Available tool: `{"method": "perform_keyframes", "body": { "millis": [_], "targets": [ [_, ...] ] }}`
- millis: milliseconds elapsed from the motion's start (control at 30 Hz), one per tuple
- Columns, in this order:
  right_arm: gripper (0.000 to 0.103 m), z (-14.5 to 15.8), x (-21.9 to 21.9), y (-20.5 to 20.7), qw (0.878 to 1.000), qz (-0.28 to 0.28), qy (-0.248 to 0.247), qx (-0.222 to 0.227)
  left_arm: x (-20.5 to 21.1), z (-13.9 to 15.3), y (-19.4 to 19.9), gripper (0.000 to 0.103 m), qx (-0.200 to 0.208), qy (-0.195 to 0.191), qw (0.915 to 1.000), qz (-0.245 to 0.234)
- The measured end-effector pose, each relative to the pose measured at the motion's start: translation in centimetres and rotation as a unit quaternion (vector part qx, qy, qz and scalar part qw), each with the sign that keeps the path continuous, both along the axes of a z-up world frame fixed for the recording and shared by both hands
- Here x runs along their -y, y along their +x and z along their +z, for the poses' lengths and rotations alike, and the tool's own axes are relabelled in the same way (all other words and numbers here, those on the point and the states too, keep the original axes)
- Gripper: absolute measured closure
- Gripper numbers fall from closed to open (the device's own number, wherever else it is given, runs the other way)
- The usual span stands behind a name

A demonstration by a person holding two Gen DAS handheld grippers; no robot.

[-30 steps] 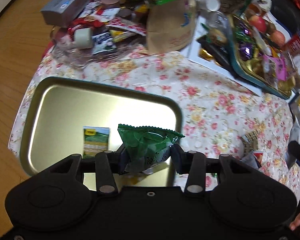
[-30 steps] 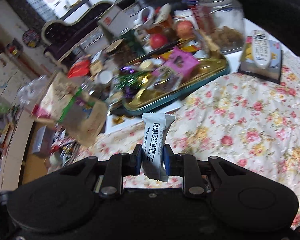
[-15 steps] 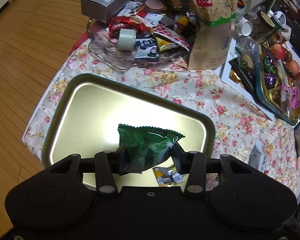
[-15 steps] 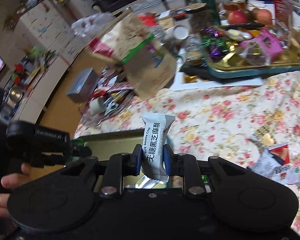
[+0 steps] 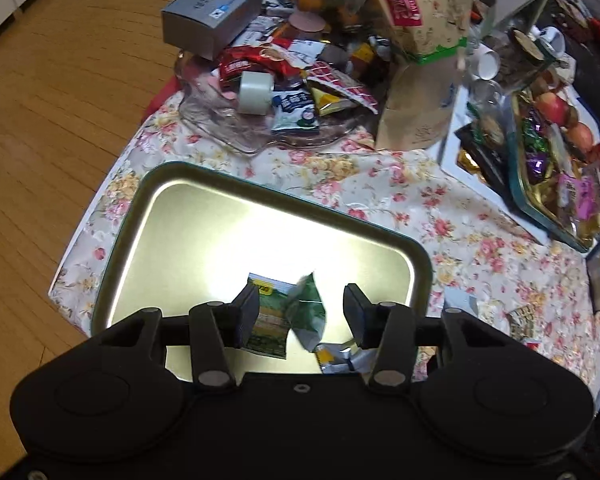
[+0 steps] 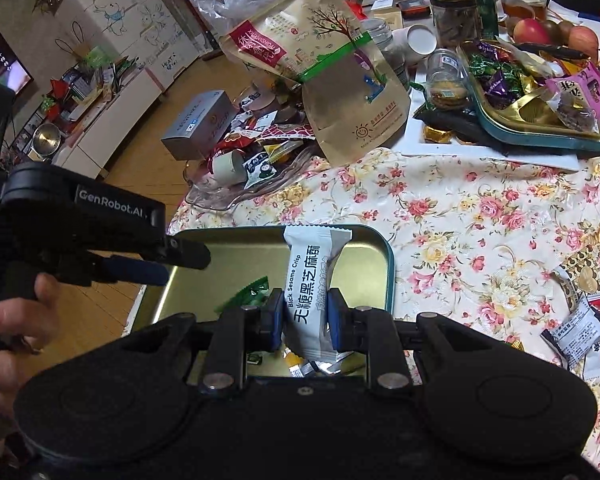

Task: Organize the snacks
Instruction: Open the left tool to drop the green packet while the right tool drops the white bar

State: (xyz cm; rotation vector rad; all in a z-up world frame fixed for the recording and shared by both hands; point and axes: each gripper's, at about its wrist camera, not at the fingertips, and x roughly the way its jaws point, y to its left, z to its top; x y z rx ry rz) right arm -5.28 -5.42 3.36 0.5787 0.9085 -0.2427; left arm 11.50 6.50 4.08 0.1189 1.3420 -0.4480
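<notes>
A gold metal tray [image 5: 188,240] with a dark green rim lies on the floral tablecloth; it also shows in the right wrist view [image 6: 384,256]. My left gripper [image 5: 300,306] is open above the tray. A green snack packet [image 5: 310,314] is loose between its fingers, falling toward the tray. A yellow-green packet [image 5: 268,324] and a silver wrapper [image 5: 340,358] lie in the tray. My right gripper [image 6: 302,320] is shut on a white black sesame crisp packet [image 6: 310,280] and holds it upright over the tray's near right part.
A glass dish [image 5: 236,128] heaped with snacks and a grey box [image 5: 212,8] sit behind the tray. A brown paper bag [image 5: 420,80] stands at the back. A teal candy tray [image 6: 540,96] is at right. Loose packets [image 6: 580,324] lie on the cloth.
My left gripper has opened and let go of the green packet, which drops toward the tray. My right gripper has moved over the tray with the white packet.
</notes>
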Motion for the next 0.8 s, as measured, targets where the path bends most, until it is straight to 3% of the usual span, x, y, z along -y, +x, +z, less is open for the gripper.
{"method": "perform_keyframes", "body": {
  "millis": [400, 633, 800],
  "targets": [
    [0.078, 0.0, -1.3, 1.4, 0.999, 0.025, -0.025, 0.005, 0.6, 0.1, -1.0, 0.050, 0.004, 0.005, 0.9999, -0.010],
    [0.066, -0.1, -1.2, 1.7, 1.000, 0.016, -0.018, 0.010, 0.1, -0.2, -0.6, 0.050, -0.006, -0.001, 1.0000, 0.001],
    [0.064, -0.6, -0.9, 1.6, 1.000, 0.010, -0.013, -0.007, 0.6, -0.4, -1.0, 0.050, -0.017, -0.009, 0.9997, -0.012]
  ]
}}
